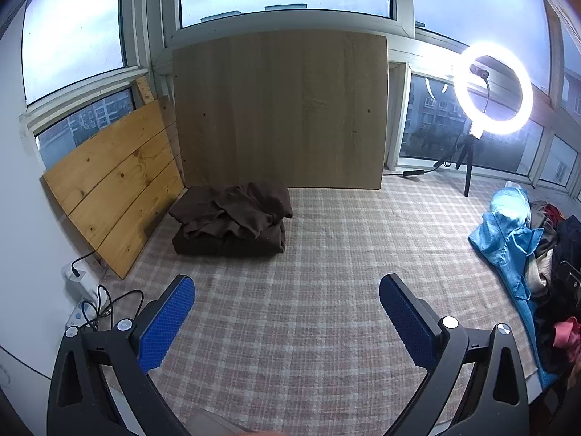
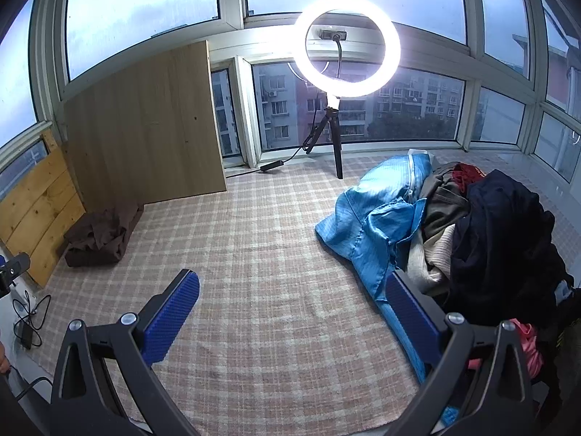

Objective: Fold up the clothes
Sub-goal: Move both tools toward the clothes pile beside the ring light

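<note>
Right wrist view: the right gripper (image 2: 290, 307) hangs with its jaws spread wide and nothing between them, the heap of unfolded clothes (image 2: 483, 232) just beyond its right-hand finger, a shiny blue garment (image 2: 377, 218) nearest. The left gripper (image 1: 287, 307) (also wide, also empty) faces a dark brown folded bundle (image 1: 232, 219) well ahead on the pink checked mat (image 1: 326, 254). The right hand is nearer the heap.

brown garment (image 1: 232, 218) | blue garment (image 2: 377, 214) | pink-white plaid cloth (image 1: 308, 290)
</note>
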Tool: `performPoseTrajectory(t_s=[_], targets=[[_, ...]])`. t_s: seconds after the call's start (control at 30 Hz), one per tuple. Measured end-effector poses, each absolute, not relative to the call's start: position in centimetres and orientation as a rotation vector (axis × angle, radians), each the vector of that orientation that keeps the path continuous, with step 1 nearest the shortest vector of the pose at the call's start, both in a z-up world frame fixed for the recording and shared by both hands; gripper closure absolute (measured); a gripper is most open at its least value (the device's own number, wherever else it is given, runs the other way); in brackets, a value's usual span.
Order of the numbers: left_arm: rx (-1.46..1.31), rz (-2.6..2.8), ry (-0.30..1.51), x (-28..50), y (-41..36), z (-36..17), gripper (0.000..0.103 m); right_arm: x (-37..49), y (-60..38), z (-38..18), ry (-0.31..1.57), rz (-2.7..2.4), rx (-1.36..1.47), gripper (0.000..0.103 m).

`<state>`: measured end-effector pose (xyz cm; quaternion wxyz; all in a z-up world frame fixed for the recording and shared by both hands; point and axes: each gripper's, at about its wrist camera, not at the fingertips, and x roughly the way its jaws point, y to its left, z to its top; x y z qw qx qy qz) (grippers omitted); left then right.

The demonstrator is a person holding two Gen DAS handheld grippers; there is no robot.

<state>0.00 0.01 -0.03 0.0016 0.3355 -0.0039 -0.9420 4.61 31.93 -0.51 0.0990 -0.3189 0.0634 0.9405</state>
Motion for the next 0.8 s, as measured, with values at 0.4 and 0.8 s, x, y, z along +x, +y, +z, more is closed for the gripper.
performPoseTrajectory(t_s=[0.4, 0.8], targets=[[1.171, -2.941, -0.15, -0.8, -0.1, -1.5, 0.001, 4.6, 30.7, -0.3, 0.168, 2.763, -0.926, 0.0], [1.372, -3.014, -0.029, -3.8, 0.4, -3.2, 0.008, 5.5, 30.6, -0.6, 0.179, 2.679, -0.893, 0.0]])
